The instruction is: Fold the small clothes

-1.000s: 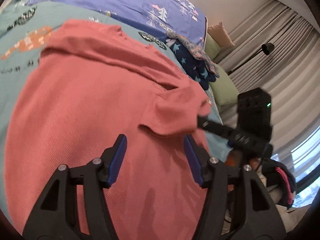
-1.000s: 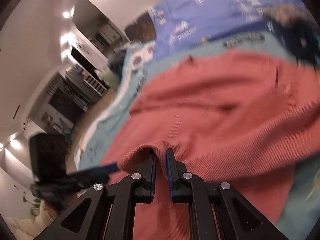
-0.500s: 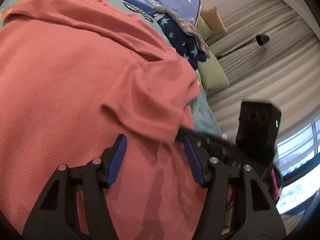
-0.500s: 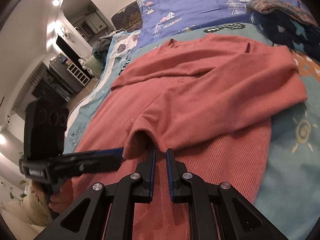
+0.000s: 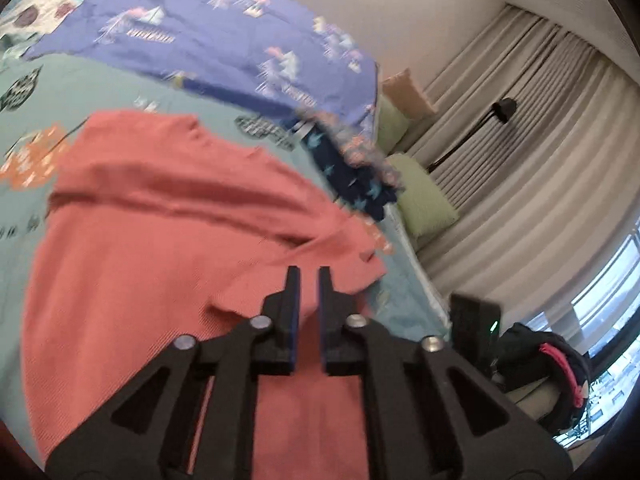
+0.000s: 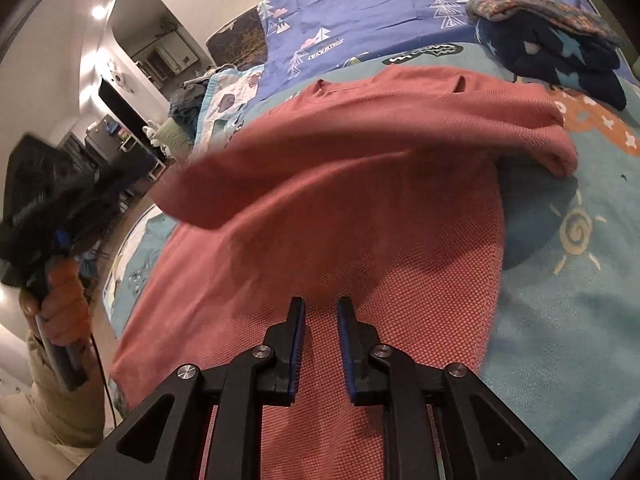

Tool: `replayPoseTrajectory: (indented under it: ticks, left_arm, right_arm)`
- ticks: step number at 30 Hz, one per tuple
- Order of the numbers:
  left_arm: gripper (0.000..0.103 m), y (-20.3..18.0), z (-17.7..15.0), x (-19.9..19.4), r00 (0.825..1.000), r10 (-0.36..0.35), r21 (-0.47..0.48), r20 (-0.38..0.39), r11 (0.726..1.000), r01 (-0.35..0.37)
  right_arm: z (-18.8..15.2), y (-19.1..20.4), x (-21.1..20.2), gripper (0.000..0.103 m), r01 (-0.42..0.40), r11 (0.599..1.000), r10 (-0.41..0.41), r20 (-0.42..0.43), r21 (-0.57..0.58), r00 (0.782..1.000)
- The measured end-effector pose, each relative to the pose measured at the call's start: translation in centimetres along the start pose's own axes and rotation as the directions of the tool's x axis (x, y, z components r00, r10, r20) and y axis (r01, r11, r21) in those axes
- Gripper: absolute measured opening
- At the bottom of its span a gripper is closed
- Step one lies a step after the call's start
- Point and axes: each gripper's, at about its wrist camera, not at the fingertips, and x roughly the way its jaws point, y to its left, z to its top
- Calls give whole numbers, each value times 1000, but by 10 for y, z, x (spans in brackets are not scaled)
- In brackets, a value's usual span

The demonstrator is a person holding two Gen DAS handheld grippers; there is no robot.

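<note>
Although the red garment (image 6: 344,208) lies spread on the teal bedspread (image 6: 560,320), we judge the folding only begun: one sleeve is laid across the body, the other side is bunched at the right edge, and the lengthwise folds remain to do.

Taking the scene left to right, a hand (image 6: 60,296) at the left edge holds the left gripper (image 5: 305,276). Its jaws are closing to a narrow gap; in its own view we see only cloth lying beyond that gap, nothing caught between the pads.

At centre, the right gripper (image 6: 320,308) is opening, its jaws slightly apart and empty, poised above the garment's lower body without pinching it.

Further right, a dark star-patterned bundle (image 6: 560,52) lies apart from the garment, unfolded as far as we can tell.
</note>
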Motion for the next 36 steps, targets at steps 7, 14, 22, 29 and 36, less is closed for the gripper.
replayPoseTrajectory:
  ticks: [7, 14, 22, 29, 36]
  left_arm:
    - [49, 35, -44, 42, 972, -67, -186, -225, 982, 25]
    - [5, 38, -30, 81, 968, -110, -253, -226, 966, 51]
    - [5, -30, 35, 10, 1000, -8, 79, 19, 997, 7]
    - [6, 10, 9, 46, 983, 147, 71, -109, 988, -139]
    - [47, 44, -12, 57, 967, 206, -32, -148, 977, -213]
  right_arm:
    - [-6, -4, 5, 19, -8, 1000, 8, -3, 20, 1000]
    - [-11, -2, 1, 21, 4, 1000, -4, -5, 14, 1000]
    - [-10, -10, -17, 21, 52, 999, -52, 18, 14, 998]
    - [-5, -17, -26, 22, 115, 993, -116, 60, 25, 991]
    - [10, -47, -46, 27, 343, 933, -354, 105, 104, 930]
